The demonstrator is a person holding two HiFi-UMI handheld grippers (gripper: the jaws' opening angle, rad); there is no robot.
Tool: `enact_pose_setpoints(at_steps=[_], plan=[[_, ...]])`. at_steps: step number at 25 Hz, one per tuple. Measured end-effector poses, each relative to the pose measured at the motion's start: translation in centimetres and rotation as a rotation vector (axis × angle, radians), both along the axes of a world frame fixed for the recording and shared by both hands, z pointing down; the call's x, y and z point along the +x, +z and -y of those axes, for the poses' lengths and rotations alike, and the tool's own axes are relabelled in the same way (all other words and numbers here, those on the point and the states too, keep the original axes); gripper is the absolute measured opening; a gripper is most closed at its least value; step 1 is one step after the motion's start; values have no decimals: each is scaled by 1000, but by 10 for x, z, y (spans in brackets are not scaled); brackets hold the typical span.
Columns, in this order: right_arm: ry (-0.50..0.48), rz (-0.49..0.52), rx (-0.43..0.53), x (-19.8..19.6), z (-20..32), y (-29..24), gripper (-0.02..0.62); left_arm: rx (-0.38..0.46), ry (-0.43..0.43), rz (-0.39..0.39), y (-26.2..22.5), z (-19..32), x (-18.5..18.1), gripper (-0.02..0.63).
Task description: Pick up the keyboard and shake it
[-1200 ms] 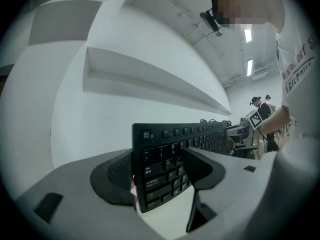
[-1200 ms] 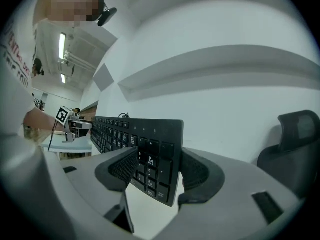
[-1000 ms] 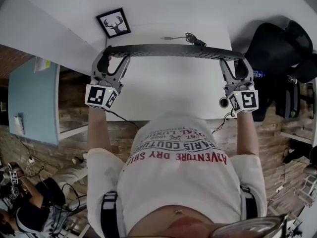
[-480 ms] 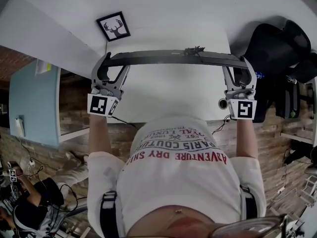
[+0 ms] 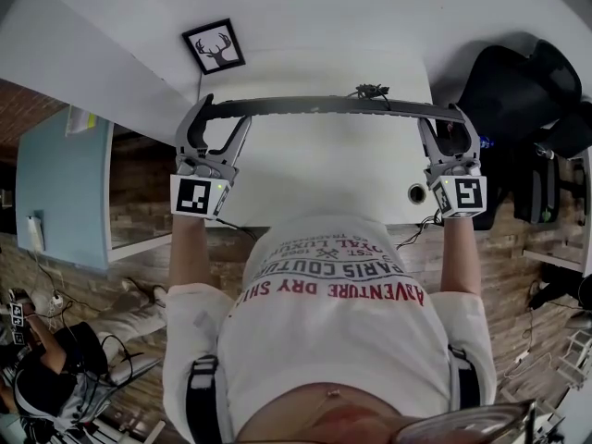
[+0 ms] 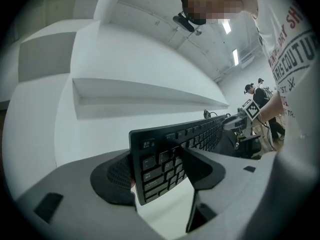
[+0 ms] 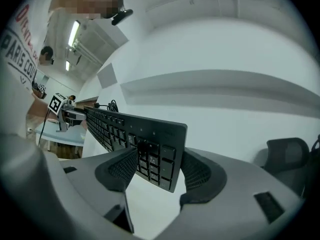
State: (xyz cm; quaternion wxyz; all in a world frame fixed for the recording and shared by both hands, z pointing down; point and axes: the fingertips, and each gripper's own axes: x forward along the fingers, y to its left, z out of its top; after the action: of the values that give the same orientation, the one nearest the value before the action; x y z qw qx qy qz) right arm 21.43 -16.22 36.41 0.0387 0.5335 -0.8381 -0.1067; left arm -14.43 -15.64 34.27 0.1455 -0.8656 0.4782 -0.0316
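A black keyboard (image 5: 333, 106) hangs in the air over the white table (image 5: 324, 169), on edge and running left to right. My left gripper (image 5: 220, 117) is shut on its left end, and my right gripper (image 5: 446, 120) is shut on its right end. In the left gripper view the keyboard (image 6: 165, 159) stands between the pads, keys facing the right pad (image 6: 202, 166). In the right gripper view the keyboard (image 7: 150, 144) is clamped the same way, keys toward the left pad (image 7: 120, 169). Its cable (image 5: 370, 91) is bunched behind it.
A framed deer picture (image 5: 214, 46) lies at the table's far left corner. A black office chair (image 5: 518, 91) stands to the right of the table. A round cable hole (image 5: 417, 193) sits near the front right edge. A pale blue panel (image 5: 60, 188) is on the left.
The keyboard, held at both ends, sank toward me in the picture, then rose slightly and tilted differently. Both grippers moved with it, the left one a little to the right.
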Motion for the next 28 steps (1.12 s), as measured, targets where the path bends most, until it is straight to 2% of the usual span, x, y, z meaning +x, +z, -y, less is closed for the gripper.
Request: enact_pose_setpoints(at_steps=[3, 5, 7, 8, 11, 13, 17, 22, 23, 26, 28], plan=[[-12, 30, -128, 5, 10, 22, 273, -51, -18, 25, 7, 4, 7, 293], [-7, 29, -156, 9, 16, 33, 273, -50, -24, 26, 9, 5, 13, 293], [8, 21, -148, 14, 20, 40, 274, -12, -28, 22, 6, 5, 21, 293], [16, 19, -140, 16, 21, 41, 275, 14, -29, 42, 5, 4, 24, 293], [43, 21, -117, 26, 25, 44, 278, 83, -38, 222, 8, -3, 34, 293], [61, 23, -111, 32, 25, 45, 279, 89, -57, 246, 10, -9, 39, 293], [84, 26, -114, 38, 22, 48, 281, 110, -73, 222, 9, -18, 45, 293], [79, 5, -113, 37, 19, 47, 281, 121, -43, 211, 6, -15, 45, 293], [76, -6, -110, 35, 19, 46, 281, 108, -37, 185, 6, -12, 44, 293], [62, -40, -95, 27, 19, 40, 281, 22, -39, -3, 8, -3, 33, 293], [50, -59, -89, 20, 18, 37, 281, -27, -28, -33, 12, 2, 26, 293]])
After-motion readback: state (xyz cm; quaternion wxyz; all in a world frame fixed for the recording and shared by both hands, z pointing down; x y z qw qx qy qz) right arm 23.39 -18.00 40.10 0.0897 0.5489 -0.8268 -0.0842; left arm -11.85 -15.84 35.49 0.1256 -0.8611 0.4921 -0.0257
